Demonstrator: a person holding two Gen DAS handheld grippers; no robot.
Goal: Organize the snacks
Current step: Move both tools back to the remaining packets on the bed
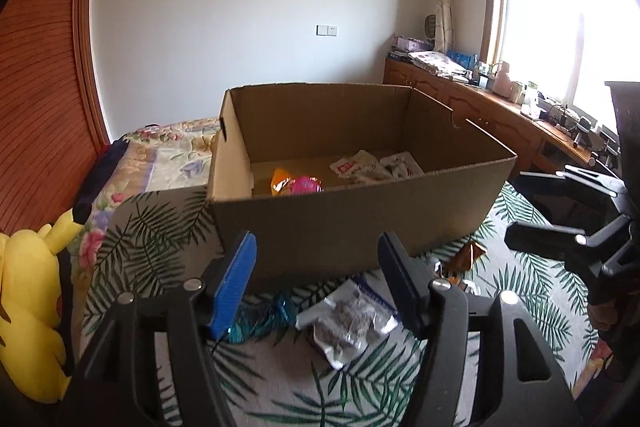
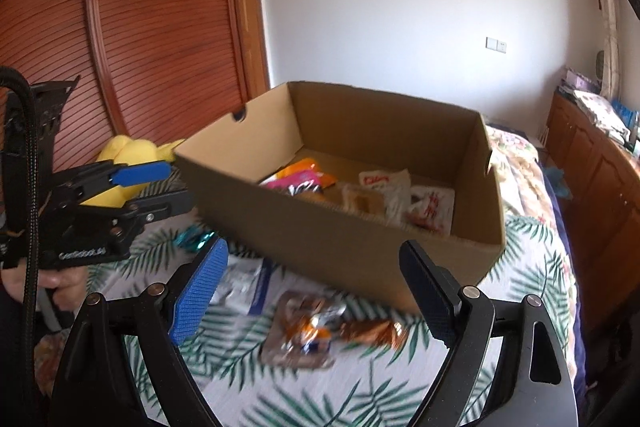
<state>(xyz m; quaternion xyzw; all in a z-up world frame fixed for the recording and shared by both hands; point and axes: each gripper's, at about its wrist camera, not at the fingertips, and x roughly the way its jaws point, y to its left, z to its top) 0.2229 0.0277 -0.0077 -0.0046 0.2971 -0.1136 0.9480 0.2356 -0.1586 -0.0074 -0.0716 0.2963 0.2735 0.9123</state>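
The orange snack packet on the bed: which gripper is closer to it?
Right. The right gripper hangs just above the orange snack packet; the left gripper sits further off, over the clear packet.

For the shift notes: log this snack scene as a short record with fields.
container: cardboard box, open top, on leaf-print bedspread
inside box: orange and pink packets, white packets
outside box: clear packet, teal wrapper, orange-brown packets
left gripper: open, empty
right gripper: open, empty
nearby: yellow plush toy
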